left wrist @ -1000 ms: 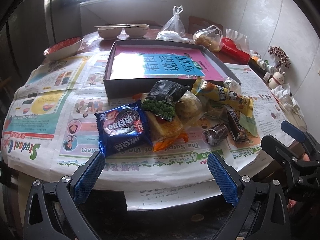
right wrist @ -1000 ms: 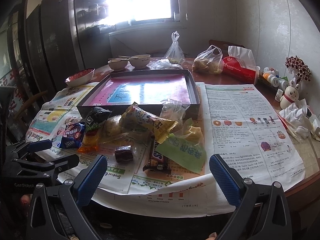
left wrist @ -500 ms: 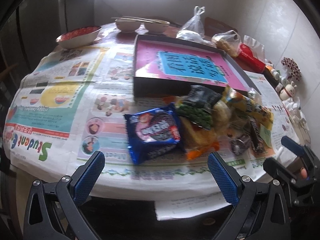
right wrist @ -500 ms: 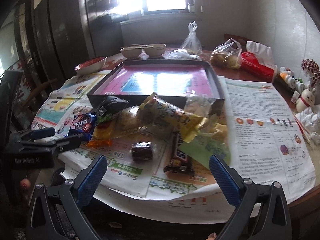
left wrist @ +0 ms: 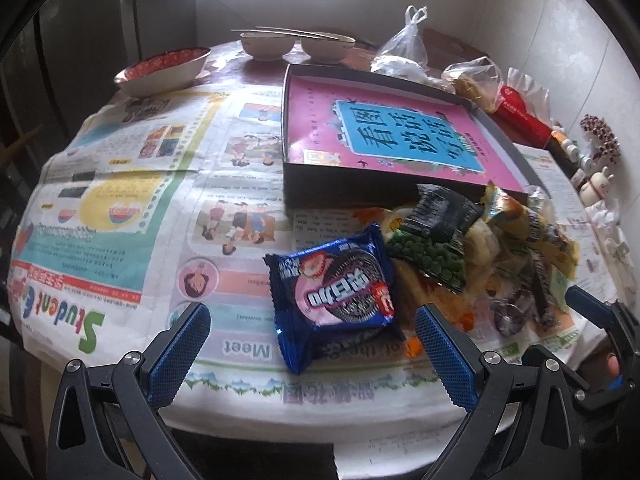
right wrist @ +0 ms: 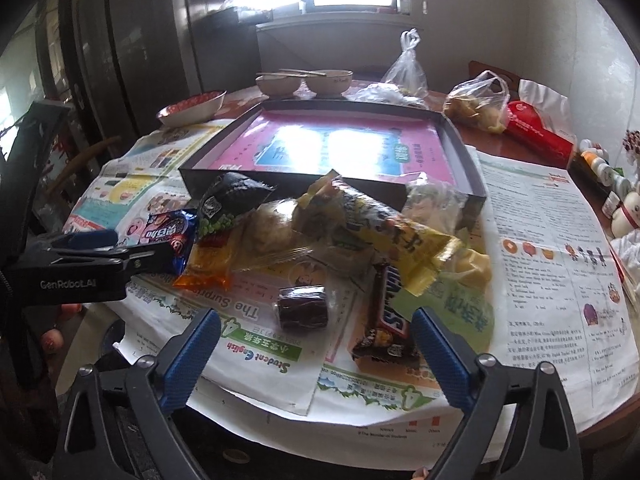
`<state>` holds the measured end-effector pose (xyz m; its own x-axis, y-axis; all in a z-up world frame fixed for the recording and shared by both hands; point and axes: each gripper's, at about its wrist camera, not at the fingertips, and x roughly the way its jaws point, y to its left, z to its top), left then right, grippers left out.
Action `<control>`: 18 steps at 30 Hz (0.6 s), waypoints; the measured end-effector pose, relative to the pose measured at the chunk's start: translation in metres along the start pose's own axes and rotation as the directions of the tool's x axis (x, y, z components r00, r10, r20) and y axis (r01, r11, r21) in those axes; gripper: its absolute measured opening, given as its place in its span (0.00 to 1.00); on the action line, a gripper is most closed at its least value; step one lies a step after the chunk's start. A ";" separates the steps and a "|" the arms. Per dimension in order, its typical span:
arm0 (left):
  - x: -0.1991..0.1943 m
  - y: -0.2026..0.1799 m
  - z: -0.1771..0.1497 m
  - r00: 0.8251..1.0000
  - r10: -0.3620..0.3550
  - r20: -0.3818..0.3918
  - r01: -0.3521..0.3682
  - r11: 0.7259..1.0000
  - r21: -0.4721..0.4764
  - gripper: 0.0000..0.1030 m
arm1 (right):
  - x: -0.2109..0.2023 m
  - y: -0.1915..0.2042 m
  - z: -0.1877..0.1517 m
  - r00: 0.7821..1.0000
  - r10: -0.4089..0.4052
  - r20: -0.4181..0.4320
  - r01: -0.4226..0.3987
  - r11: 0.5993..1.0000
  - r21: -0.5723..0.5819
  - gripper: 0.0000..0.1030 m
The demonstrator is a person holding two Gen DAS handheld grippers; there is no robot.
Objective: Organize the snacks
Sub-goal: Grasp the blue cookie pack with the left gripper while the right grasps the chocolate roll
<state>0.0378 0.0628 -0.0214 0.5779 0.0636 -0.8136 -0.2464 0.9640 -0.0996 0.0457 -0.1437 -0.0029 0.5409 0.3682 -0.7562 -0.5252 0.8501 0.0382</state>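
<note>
A pile of snacks lies on the newspaper in front of a dark shallow box (left wrist: pixel 344 190) (right wrist: pixel 468 148) lined with a pink sheet. A blue Oreo packet (left wrist: pixel 336 296) (right wrist: pixel 168 236) lies at the pile's left end, between my left gripper's fingers. My left gripper (left wrist: pixel 312 356) is open and empty, low over the table's front edge. Beside the packet are a black-green pea bag (left wrist: pixel 436 236) (right wrist: pixel 228 204), a long yellow bag (right wrist: pixel 384 232), a Snickers bar (right wrist: pixel 390 316) and a small dark wrapped cake (right wrist: pixel 302 306). My right gripper (right wrist: pixel 316 360) is open and empty, just before the cake and the bar.
A red patterned bowl (left wrist: pixel 164 70) and two pale bowls with chopsticks (left wrist: pixel 296 42) stand at the back. Plastic bags (right wrist: pixel 476 100), a red tissue pack (right wrist: pixel 536 128) and small figurines (left wrist: pixel 596 184) line the right side. Newspaper (left wrist: pixel 120 184) covers the round table.
My left gripper has moved forward and left over the table, so the Oreo packet now lies between its fingers. My right gripper has moved closer to the pile. Both stay open.
</note>
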 end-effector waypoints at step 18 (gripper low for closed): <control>0.006 0.004 -0.002 1.000 -0.013 -0.020 0.012 1.000 -0.014 0.78 | 0.022 0.005 0.003 0.999 0.024 -0.043 -0.026 0.999 -0.043 0.45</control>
<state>0.0386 0.0668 -0.0279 0.5653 0.0462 -0.8236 -0.2500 0.9610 -0.1178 0.0570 -0.1297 -0.0175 0.4992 0.3722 -0.7825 -0.5671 0.8231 0.0298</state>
